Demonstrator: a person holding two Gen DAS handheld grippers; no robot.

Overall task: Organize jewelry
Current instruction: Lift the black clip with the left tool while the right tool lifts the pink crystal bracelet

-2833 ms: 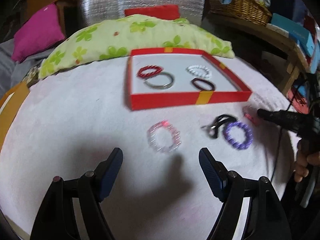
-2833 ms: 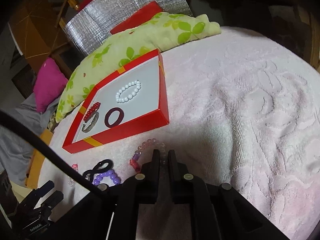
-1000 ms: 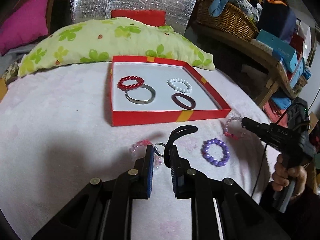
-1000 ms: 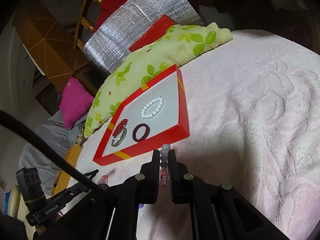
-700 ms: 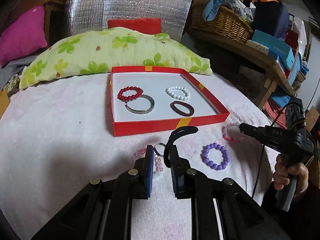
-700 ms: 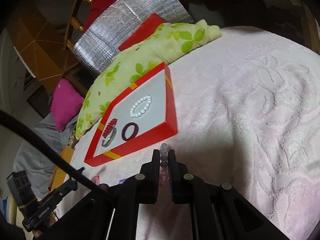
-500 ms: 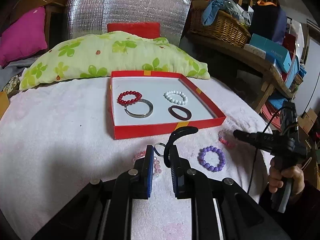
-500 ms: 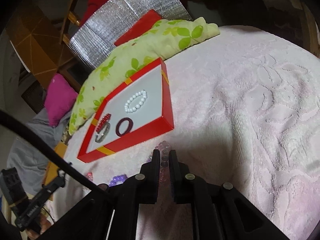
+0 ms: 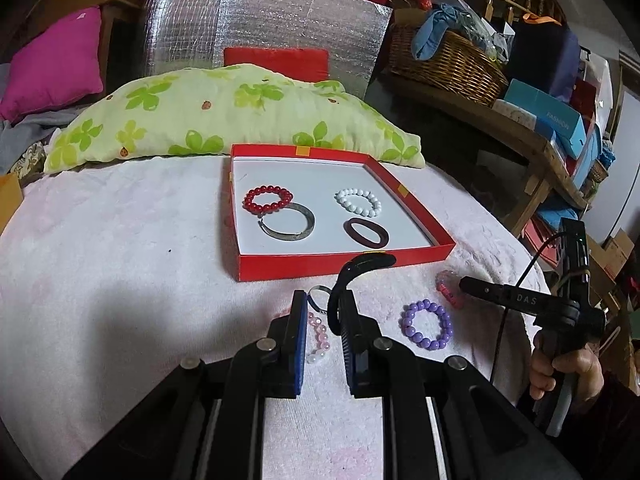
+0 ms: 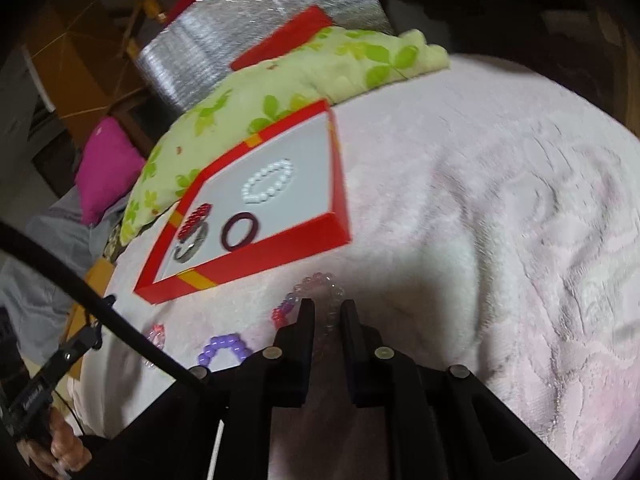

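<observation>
Four bracelets lie in the red box (image 9: 340,266) on the bed: red beads, white beads, a silver bangle, a dark band. The left gripper (image 9: 323,318) fingers pinch a black cord (image 9: 362,266). The right gripper (image 10: 327,314) fingers, just easing apart, straddle a blurred pink bead bracelet (image 10: 320,282).

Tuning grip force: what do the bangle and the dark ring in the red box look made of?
Bangle: looks like polished metal, silvery with bright glints, thin rigid band with a gap. Dark ring: matte maroon, no shine, slightly oval; possibly fabric elastic or rubber, cannot tell.
</observation>
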